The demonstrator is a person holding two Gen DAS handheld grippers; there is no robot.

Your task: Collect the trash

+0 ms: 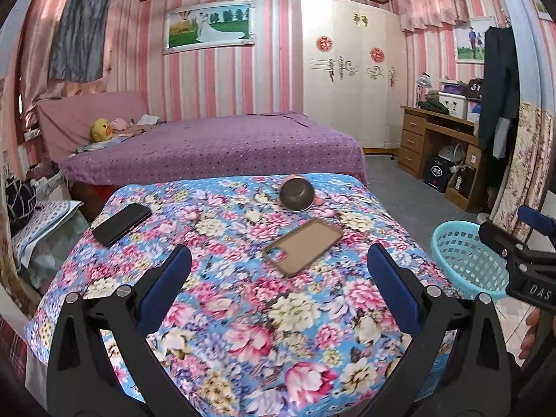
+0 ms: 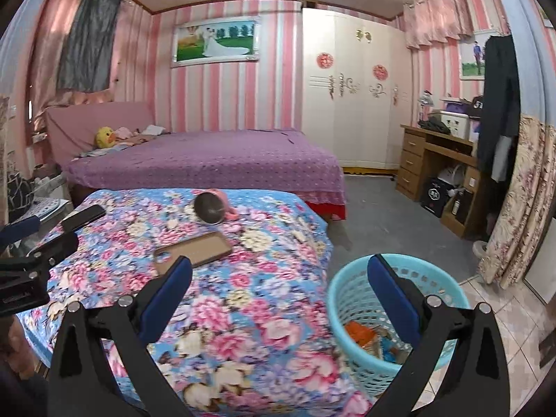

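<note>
A turquoise mesh basket (image 2: 351, 299) stands on the floor at the right of the floral-cloth table (image 2: 243, 278); orange and blue wrappers (image 2: 361, 333) lie in its bottom. In the left wrist view the basket (image 1: 462, 253) shows at the far right. My left gripper (image 1: 278, 271) hangs open over the table's near half with nothing between its fingers. My right gripper (image 2: 278, 278) is open too, above the table's right edge, its right finger (image 2: 392, 295) over the basket. Each gripper shows at the edge of the other's view.
On the table lie a black phone (image 1: 121, 224), a brown phone case (image 1: 302, 245) and a tipped metal bowl (image 1: 297, 193) with a pink rim. A purple bed (image 1: 215, 146) stands behind, a wooden desk (image 1: 438, 142) at right. A hand (image 1: 530, 330) shows at right.
</note>
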